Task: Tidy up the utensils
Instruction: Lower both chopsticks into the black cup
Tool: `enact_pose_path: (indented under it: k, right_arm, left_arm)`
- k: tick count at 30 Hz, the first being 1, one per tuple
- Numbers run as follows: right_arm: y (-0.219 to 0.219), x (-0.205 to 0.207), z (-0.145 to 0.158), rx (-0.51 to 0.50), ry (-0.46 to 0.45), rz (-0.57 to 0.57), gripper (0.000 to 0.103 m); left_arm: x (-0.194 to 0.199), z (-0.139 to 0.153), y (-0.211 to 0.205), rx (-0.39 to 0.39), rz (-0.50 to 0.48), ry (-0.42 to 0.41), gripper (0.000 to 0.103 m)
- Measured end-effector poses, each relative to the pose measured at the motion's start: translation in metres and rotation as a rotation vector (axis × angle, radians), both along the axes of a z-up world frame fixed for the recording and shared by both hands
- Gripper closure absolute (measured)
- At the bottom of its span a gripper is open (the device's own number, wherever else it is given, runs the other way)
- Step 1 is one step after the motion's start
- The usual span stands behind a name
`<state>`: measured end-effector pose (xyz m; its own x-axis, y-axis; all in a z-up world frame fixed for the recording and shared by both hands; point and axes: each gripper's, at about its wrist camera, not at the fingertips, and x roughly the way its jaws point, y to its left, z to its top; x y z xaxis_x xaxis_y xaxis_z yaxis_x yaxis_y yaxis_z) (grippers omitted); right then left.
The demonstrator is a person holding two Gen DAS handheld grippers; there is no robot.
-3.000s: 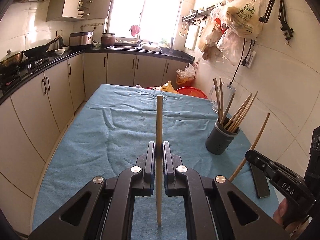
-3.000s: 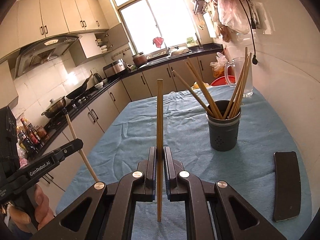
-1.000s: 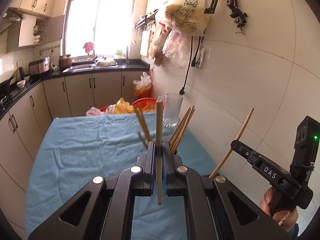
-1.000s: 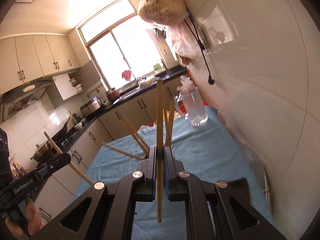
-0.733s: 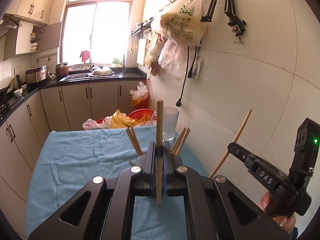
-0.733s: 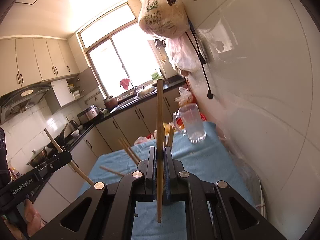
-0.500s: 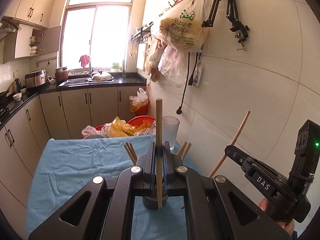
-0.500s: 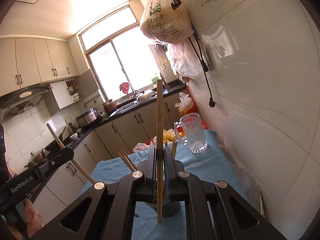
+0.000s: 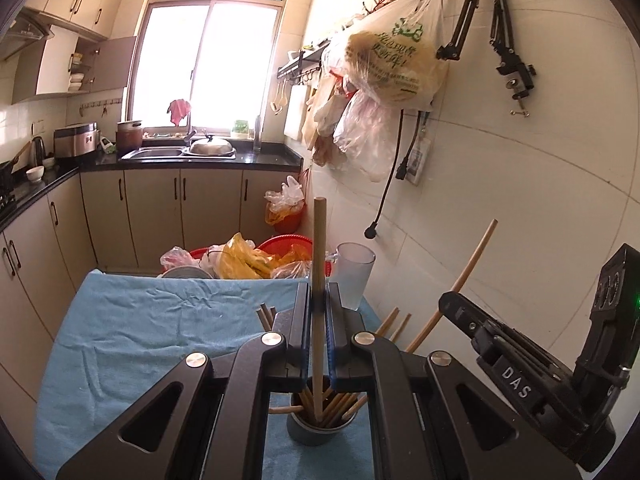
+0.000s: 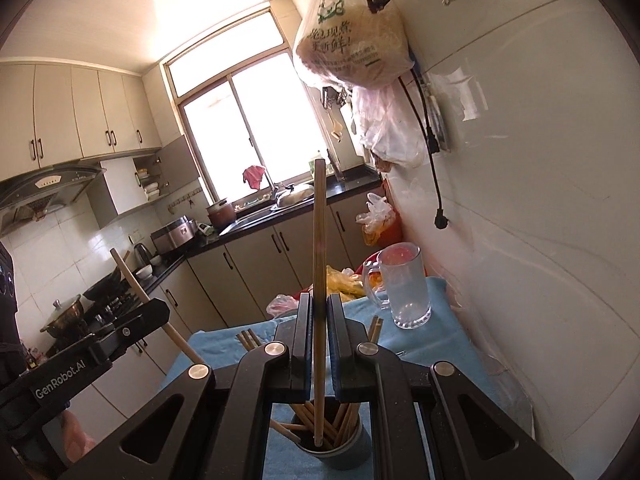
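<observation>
Wooden chopstick [image 9: 318,280] stands clamped upright in the left gripper [image 9: 318,312], its tip over the grey holder [image 9: 320,434] on blue cloth [image 9: 160,320]. Right gripper [image 10: 318,320], lettered "DAS", pinches another chopstick [image 10: 319,260]; "GenRobot.AI" marks the left.

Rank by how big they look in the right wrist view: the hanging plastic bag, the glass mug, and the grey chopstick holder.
1. Hanging plastic bag, clearly the largest.
2. Glass mug and grey chopstick holder: too close to rank. The holder sits nearer the camera and is partly hidden behind the hand-held gripper, so its size is unsure.
</observation>
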<state>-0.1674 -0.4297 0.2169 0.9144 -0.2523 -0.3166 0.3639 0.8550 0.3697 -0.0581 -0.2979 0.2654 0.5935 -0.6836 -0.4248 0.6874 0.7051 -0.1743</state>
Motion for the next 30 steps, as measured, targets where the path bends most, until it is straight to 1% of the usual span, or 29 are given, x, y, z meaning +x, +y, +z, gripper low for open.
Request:
enact_pose_path:
  k: [5,13,25,30]
  right_arm:
    - [-0.001,0.017,-0.016,-0.015,0.037,-0.001,0.096]
    - [-0.004,0.028,-0.042,-0.012,0.094,-0.004,0.096]
    - [0.004,0.036,-0.067,-0.003,0.162,0.014,0.096]
    - [0.006,0.04,-0.076,-0.008,0.189,0.014,0.096]
  left_arm:
    - [0.007,-0.018,-0.005,0.02,-0.006,0.021,0.097]
    - [0.014,-0.043,-0.004,0.039,-0.002,0.045,0.097]
    - [0.026,-0.07,-0.003,0.076,0.013,0.097,0.096]
    - [0.031,-0.075,-0.004,0.081,0.026,0.088,0.096]
